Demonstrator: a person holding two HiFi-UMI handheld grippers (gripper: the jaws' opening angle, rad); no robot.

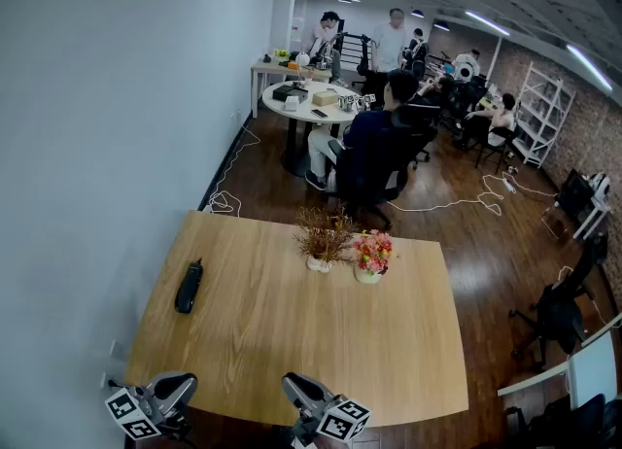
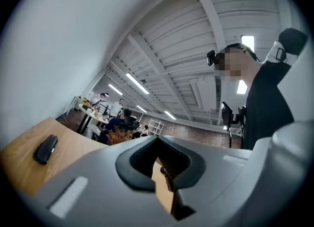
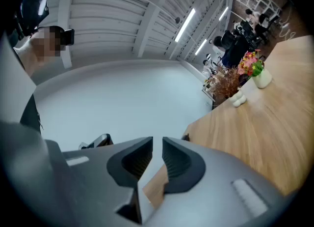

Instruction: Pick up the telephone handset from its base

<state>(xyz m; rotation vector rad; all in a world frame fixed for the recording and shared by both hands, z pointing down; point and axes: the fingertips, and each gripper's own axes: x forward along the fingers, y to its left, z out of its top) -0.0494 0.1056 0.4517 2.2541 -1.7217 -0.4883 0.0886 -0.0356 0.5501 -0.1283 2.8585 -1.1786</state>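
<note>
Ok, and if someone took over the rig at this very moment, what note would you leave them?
Left gripper: jaws shut, empty, at the near edge of the table.
Right gripper: jaws slightly apart, nothing between them, also at the near edge.
Telephone handset: lies on the table's left part, well ahead of both grippers, untouched.
Done: nothing yet.
Left: open the jaws, reach the handset, close on it, lift it.

No writing, number, brand or sign can be read in any view. The left gripper (image 1: 173, 387) and right gripper (image 1: 299, 389) carry only black-and-white square marker patterns (no letters or digits among them), and the black telephone handset (image 1: 189, 286) is too small to show any label.
</note>
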